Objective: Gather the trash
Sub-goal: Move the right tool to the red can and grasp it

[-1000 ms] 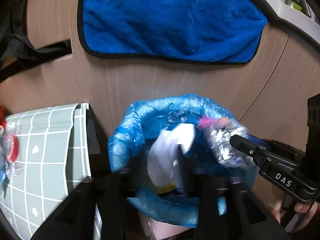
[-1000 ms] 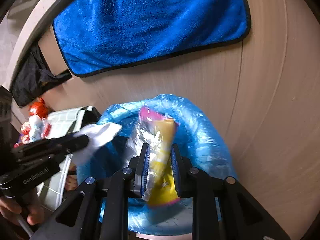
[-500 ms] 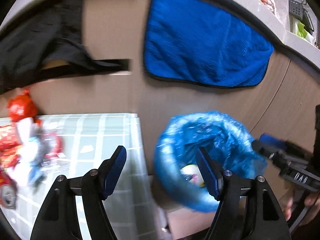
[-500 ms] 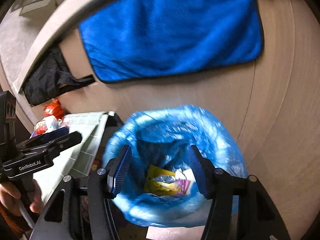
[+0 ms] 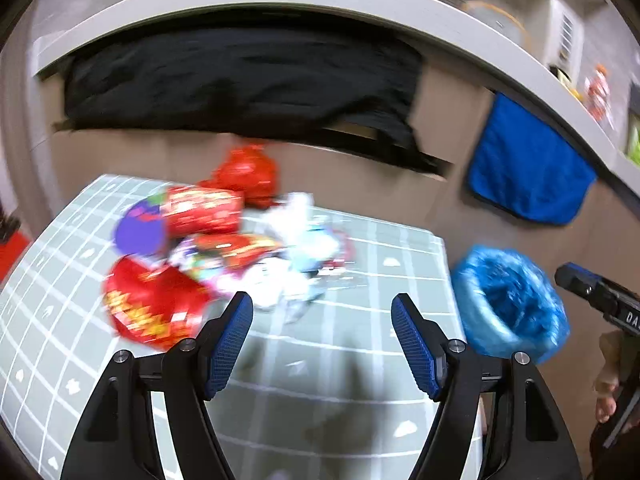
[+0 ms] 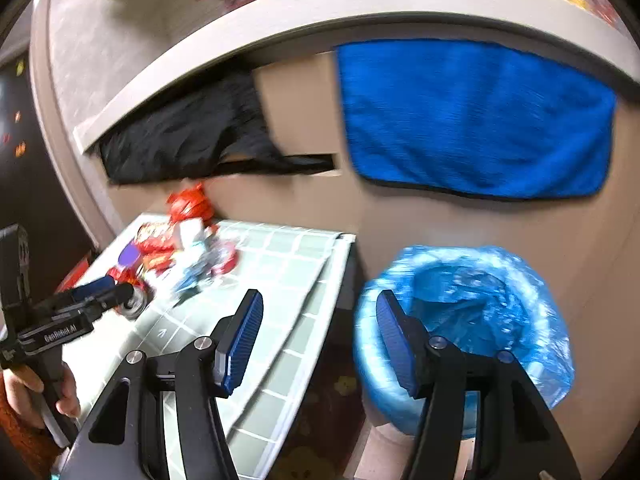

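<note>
On the checked table (image 5: 360,380), a blurred wrapper pile (image 5: 224,256) is faced by the left gripper (image 5: 322,344), jaws wide and empty. 1 wrapper should be pinched, then carried to the blue-lined bin (image 6: 472,312), over which the right gripper (image 6: 320,344) is held wide and empty.

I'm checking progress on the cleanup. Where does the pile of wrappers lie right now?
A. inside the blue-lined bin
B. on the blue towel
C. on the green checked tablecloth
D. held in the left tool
C: the wrappers lie heaped on the checked tablecloth, ahead of the open, empty left tool; the bin stands beside the table.
</note>
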Tool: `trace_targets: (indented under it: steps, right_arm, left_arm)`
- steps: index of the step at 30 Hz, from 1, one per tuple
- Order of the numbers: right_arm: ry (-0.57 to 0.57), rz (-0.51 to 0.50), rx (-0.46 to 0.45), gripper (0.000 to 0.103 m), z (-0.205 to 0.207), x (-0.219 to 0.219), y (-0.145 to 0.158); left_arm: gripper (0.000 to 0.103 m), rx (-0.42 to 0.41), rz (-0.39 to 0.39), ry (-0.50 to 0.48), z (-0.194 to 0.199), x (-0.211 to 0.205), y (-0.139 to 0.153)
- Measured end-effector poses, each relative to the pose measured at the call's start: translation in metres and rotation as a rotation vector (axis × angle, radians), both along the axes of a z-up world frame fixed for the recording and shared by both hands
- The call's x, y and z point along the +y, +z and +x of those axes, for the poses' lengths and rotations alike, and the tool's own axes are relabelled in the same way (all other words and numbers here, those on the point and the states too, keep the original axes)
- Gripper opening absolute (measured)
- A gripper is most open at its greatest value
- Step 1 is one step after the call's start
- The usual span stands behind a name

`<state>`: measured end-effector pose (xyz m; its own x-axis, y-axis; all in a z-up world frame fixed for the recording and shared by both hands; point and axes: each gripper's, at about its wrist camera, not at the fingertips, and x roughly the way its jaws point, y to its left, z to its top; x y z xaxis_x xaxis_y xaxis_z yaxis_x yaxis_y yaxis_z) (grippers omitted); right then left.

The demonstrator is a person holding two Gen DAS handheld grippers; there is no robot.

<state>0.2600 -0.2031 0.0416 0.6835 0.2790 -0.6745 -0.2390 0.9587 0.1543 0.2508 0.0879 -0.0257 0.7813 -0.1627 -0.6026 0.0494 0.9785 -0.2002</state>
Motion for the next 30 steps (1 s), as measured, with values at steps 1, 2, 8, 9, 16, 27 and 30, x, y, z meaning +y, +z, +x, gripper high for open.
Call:
trace_targets:
  steps: [1, 2, 8, 9, 16, 27, 30]
  right_arm:
    - [0.014, -0.016, 0.003, 0.056, 0.000, 0.011, 0.000]
    - [0.034, -0.032, 0.011, 0.056, 0.000, 0.025, 0.000]
    - [0.142, -0.026, 0.077, 0.056, 0.010, 0.090, -0.010]
    - [0.159, -0.030, 0.085, 0.056, 0.011, 0.101, -0.012]
    - [0.315, -0.089, 0.131, 0.056, 0.018, 0.187, -0.030]
    - [0.498, -0.072, 0.178, 0.055, 0.050, 0.301, -0.055]
    - [0.575, -0.112, 0.147, 0.055, 0.054, 0.335, -0.055]
  left_arm:
    - [0.072, -0.003, 0.000, 0.011, -0.002, 0.008, -0.001]
    - [0.072, -0.007, 0.002, 0.023, -0.003, 0.015, -0.001]
    - [0.072, 0.009, -0.007, 0.068, -0.011, 0.075, -0.004]
    - [0.072, 0.018, -0.007, 0.077, -0.012, 0.083, -0.007]
    - [0.072, 0.041, 0.002, 0.173, -0.020, 0.143, -0.023]
    - [0.072, 0.083, -0.001, 0.262, -0.031, 0.202, -0.038]
    - [0.071, 0.086, -0.015, 0.291, -0.037, 0.218, -0.041]
